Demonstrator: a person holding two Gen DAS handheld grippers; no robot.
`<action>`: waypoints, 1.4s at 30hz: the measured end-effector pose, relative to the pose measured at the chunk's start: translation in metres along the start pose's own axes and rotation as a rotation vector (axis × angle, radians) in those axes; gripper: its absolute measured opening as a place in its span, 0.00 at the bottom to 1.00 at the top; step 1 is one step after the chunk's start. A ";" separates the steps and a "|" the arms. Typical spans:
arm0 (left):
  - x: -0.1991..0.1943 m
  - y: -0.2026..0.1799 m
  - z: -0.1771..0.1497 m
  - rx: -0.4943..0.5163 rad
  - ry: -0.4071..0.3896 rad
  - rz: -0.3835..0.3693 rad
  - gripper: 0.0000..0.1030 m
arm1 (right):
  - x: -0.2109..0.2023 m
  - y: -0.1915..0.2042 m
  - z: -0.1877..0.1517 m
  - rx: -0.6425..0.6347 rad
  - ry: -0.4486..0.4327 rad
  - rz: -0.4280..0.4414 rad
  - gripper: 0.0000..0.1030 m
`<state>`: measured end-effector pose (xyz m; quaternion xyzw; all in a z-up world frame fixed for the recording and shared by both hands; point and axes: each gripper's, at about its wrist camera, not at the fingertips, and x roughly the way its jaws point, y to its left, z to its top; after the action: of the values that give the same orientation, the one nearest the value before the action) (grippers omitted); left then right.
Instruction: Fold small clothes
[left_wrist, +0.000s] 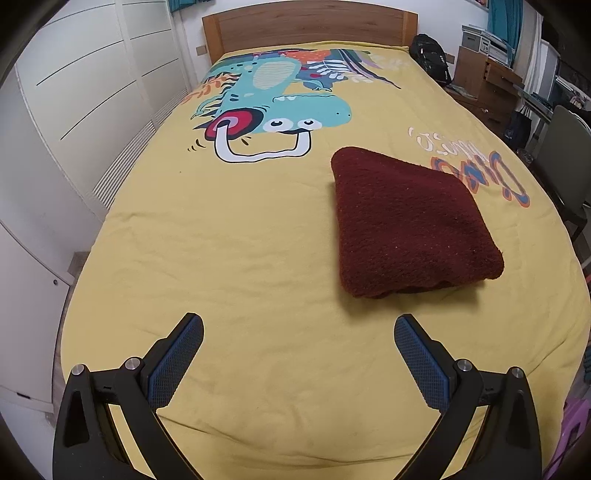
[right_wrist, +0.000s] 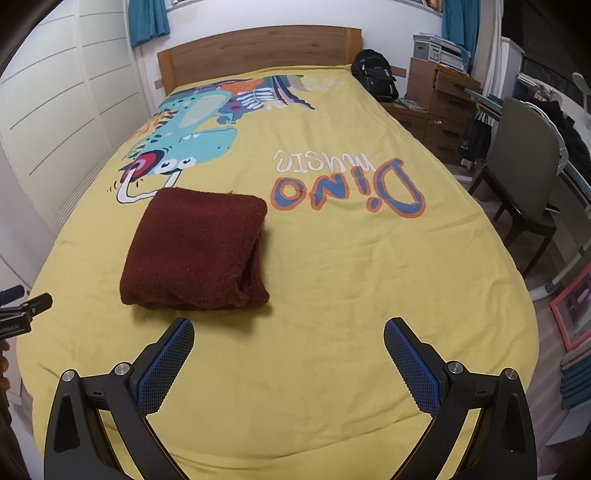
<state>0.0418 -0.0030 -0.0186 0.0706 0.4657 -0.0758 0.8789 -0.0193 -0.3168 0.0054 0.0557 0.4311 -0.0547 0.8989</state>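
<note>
Nearest my lenses, both tongs hang over the front of the bed with nothing in them: my left gripper (left_wrist: 298, 326) has its blue-padded fingers (left_wrist: 173, 365) spread wide, and my right gripper (right_wrist: 289, 330) is spread just as wide, both clear of the cloth. Just beyond them lies the dark red garment (right_wrist: 195, 251), folded into a thick, roughly square bundle, flat on the yellow bedspread (right_wrist: 332, 280); from my left camera it sits ahead and to the right, from my right camera ahead and to the left, so it lies between the two. Past it I see the dinosaur print (left_wrist: 280, 107) and the "Dino music" lettering (right_wrist: 347, 181), then the wooden headboard (right_wrist: 258, 55), with a black backpack (right_wrist: 375, 75) beside it.
</note>
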 end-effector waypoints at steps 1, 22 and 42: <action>0.000 0.000 -0.001 0.000 0.001 0.002 0.99 | 0.000 0.000 -0.001 -0.001 0.000 -0.002 0.99; 0.000 0.007 -0.004 0.005 0.016 0.005 0.99 | -0.003 -0.003 -0.005 -0.010 0.011 -0.014 0.99; 0.001 -0.004 -0.008 0.038 0.026 0.005 0.99 | -0.002 -0.002 -0.009 -0.025 0.024 -0.026 0.99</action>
<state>0.0351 -0.0057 -0.0243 0.0892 0.4754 -0.0814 0.8714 -0.0279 -0.3175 0.0017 0.0398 0.4432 -0.0602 0.8935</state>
